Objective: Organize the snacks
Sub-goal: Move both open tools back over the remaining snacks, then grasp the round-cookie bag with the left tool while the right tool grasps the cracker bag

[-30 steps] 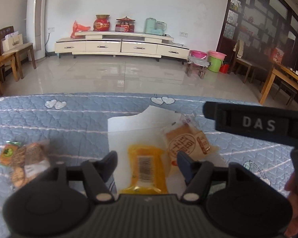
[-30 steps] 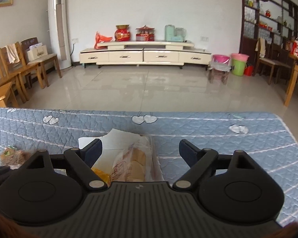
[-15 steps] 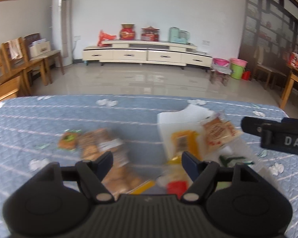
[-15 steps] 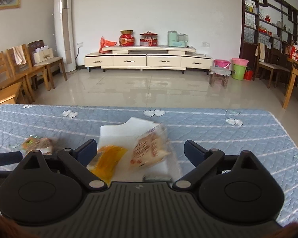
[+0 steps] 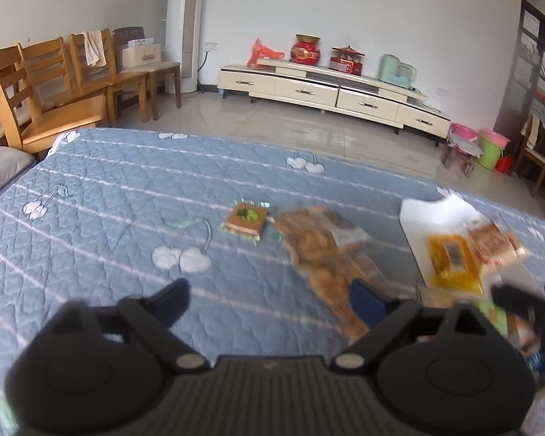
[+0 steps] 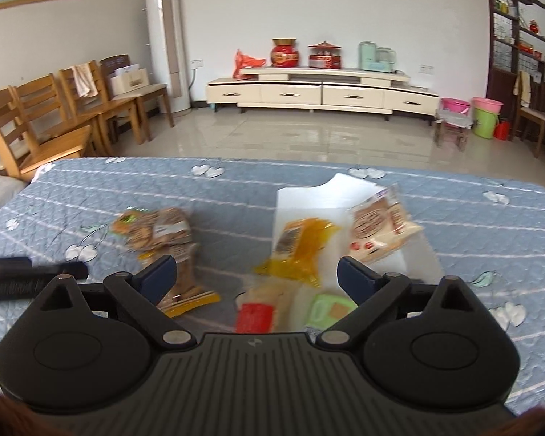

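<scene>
Both the left gripper and right gripper hover with jaws spread apart and empty over the blue quilt, where snack packets lie partly on a white sheet.

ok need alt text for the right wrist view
An open black two-finger claw hovers over a blue quilted cloth strewn with snack packets. An orange packet and a pale bread packet lie on a white paper sheet.
</scene>
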Available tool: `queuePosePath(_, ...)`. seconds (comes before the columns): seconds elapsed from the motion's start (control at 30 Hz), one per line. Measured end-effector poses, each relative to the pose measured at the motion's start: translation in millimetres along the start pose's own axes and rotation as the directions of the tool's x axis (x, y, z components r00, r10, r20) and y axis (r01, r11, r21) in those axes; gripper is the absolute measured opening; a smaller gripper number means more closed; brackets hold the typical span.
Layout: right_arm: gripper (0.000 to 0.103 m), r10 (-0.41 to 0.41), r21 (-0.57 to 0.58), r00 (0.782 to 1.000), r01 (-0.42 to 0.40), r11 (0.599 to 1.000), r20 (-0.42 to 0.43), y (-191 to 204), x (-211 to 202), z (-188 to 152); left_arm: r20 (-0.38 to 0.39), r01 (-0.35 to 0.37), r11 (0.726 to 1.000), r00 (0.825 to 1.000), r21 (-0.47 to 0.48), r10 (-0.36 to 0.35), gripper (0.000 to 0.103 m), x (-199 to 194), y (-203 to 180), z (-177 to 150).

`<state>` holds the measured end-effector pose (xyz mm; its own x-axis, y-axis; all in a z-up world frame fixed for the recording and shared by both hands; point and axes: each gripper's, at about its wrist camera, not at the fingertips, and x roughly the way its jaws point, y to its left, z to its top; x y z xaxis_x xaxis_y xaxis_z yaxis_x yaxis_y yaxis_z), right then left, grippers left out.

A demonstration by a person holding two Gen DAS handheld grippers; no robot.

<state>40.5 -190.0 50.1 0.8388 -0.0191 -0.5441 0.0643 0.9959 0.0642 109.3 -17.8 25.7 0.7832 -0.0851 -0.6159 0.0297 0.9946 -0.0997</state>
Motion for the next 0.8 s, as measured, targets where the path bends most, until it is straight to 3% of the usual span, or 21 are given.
queuePosePath(0.1, 0.103, 0.01, -0.011, 1.0, -0.01, 1.0, 0.001, 4.9, -0.7, -6.7, 0.001, 0.007, 1.0, 1.0, 0.007, -0.007, 0.102, 20.6, -7.7, 17.2)
queuePosePath(0.23, 0.103, 0.038, -0.014, 0.999, -0.039, 0.999, -0.009, 6.9, -1.7, -15.5, -0.075, 0.019, 1.0, 0.997, -0.019, -0.021, 0.102, 61.1, -23.9, 42.0)
queuePosePath(0.47, 0.103, 0.072, -0.009, 0.997, -0.072, 0.997, -0.013, 2.1, -0.5, -18.0, -0.211, -0.087, 0.992, 0.972, 0.088, 0.104, 0.101, 133.5, -66.1, 60.2)
queuePosePath(0.53, 0.103, 0.079, -0.006, 0.997, -0.079, 0.997, -0.014, 2.3, 0.4, -17.7, -0.242, -0.099, 0.988, 0.962, 0.122, 0.126, 0.094, 146.1, -70.9, 58.2)
queuePosePath(0.57, 0.103, 0.083, -0.006, 0.996, -0.083, 0.997, -0.018, 3.3, 1.4, -17.4, -0.255, -0.086, 0.988, 0.96, 0.125, 0.116, 0.079, 150.1, -70.8, 56.1)
queuePosePath(0.6, 0.103, 0.084, -0.008, 0.996, -0.085, 0.996, -0.022, 4.0, 1.5, -19.8, -0.262, -0.082, 0.99, 0.959, 0.112, 0.109, 0.071, 151.5, -67.9, 54.4)
queuePosePath(0.8, 0.103, 0.103, -0.026, 0.993, -0.105, 0.994, -0.057, 11.4, 11.3, -23.9, -0.225, -0.02, 0.999, 0.974, 0.05, 0.031, 0.06, 129.2, -35.6, 51.9)
